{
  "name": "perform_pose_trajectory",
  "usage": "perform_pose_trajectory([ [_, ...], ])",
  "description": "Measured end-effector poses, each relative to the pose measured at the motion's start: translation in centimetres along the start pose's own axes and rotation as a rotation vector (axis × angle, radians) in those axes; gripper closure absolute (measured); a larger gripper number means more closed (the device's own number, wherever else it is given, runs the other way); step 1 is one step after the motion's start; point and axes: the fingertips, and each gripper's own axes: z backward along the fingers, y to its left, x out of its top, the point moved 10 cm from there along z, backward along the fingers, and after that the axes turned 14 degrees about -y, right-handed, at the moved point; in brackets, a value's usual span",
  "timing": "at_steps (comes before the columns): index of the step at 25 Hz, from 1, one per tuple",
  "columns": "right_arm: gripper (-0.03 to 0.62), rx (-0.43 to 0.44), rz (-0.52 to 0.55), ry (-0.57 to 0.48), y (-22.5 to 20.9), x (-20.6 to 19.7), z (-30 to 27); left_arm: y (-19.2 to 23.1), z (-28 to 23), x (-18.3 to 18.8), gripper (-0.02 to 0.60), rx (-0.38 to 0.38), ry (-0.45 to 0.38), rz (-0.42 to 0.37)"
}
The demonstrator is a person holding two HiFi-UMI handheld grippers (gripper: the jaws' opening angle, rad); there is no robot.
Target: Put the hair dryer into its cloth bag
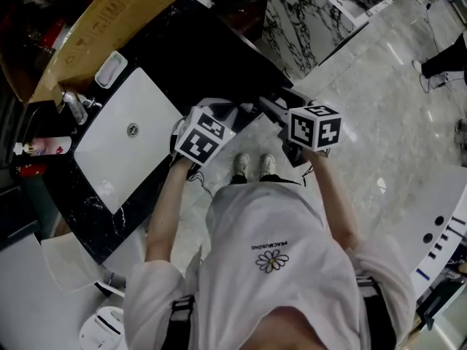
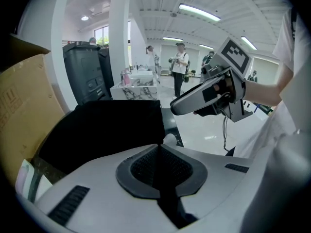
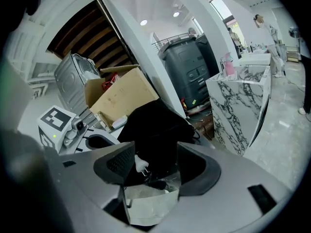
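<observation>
Left hand-held gripper [image 2: 159, 166]: jaws brought fully together, pads meeting on a thin fold at the edge of the black cloth bag [image 2: 107, 130]; the bag spreads away from that pinch as a broad dark mass.

Right hand-held gripper [image 3: 154, 163]: jaws standing well apart, pads touching nothing; in the gap between them lie a white plug [image 3: 141, 164], close by the left-side pad, and a dark cord [image 3: 158, 184] just below it; a pale glossy sheet [image 3: 148, 205] shows beneath, its nature not determinable.

Cloth bag: located between the two grippers, directly in front of the person at the near edge of the black counter [image 1: 182, 42]; it bulges, rising above the right gripper's open jaws; whether it rests on the counter cannot be told.

Hair dryer: body not made out in any view; only the plug and cord are visible, against the bag.

Surroundings: a white sink basin [image 1: 128, 144] is set in the counter to the person's left; a cardboard box [image 3: 121, 98] and a dark bin [image 3: 187, 64] stand beyond the bag; a marble-patterned cabinet [image 3: 238, 106] stands to the right; several people [image 2: 181, 67] stand well apart in the background of the hall.
</observation>
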Motion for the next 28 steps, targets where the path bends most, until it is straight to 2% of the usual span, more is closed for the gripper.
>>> perform_pose_trajectory([
  [7, 0.358, -0.013, 0.003, -0.011, 0.0, -0.1, 0.7, -0.2, -0.1, -0.1, 0.548, 0.011, -0.029, 0.013],
  [9, 0.358, -0.021, 0.021, -0.028, 0.1, 0.4, 0.8, -0.2, 0.2, 0.4, 0.482, 0.015, -0.064, 0.038],
  [13, 0.359, -0.037, 0.088, -0.1, 0.4, 2.8, 1.2, 0.0, 1.9, 3.0, 0.436, 0.051, -0.191, 0.09],
  [16, 0.373, -0.057, 0.161, -0.204, 1.1, 5.6, 1.5, 0.8, 4.1, 5.8, 0.44, 0.141, -0.329, 0.095],
  [20, 0.462, -0.073, 0.253, -0.373, 2.5, 9.8, 2.3, 1.7, 7.2, 9.6, 0.531, 0.311, -0.552, 0.097],
  [23, 0.556, -0.054, 0.284, -0.485, 3.5, 11.9, 3.0, 1.6, 9.0, 11.4, 0.554, 0.417, -0.697, 0.108],
  [28, 0.577, -0.036, 0.304, -0.621, 4.9, 12.9, 4.2, 0.1, 11.1, 11.9, 0.565, 0.586, -0.858, 0.145],
])
